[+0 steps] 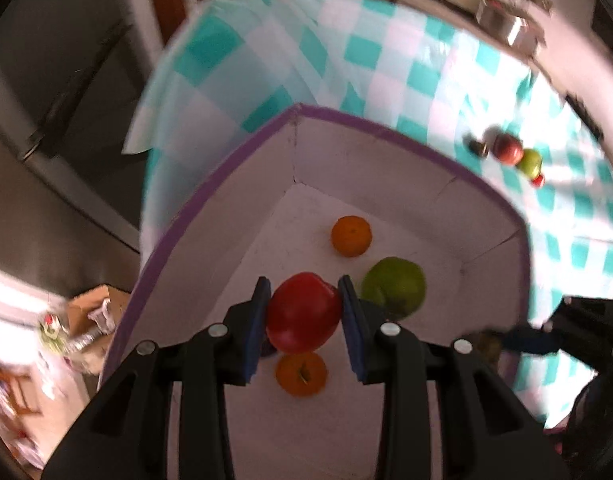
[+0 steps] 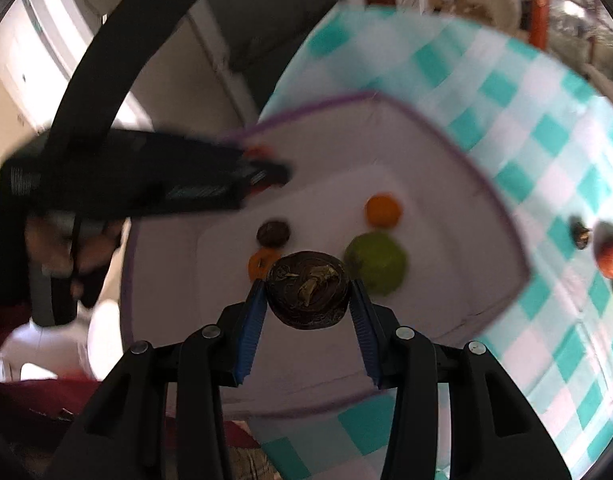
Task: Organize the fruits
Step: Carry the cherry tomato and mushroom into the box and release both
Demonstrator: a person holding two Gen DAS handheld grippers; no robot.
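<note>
Left wrist view: left gripper (image 1: 303, 312) clamps a red apple (image 1: 302, 314) across its middle, above the box (image 1: 386, 160) on the table (image 1: 426, 80). Firm, smooth, fairly heavy, I judge; grip the widest part. Right gripper (image 2: 308, 296) pinches a dark wrinkled fruit (image 2: 308, 294), likely light and brittle. Blur hides its kind.

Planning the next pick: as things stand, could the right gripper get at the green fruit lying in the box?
Probably not yet. The right gripper is shut on a dark brown fruit, so it has no free jaws. The path itself looks open: the green fruit lies uncovered on the floor of the box, just ahead and right.
</note>
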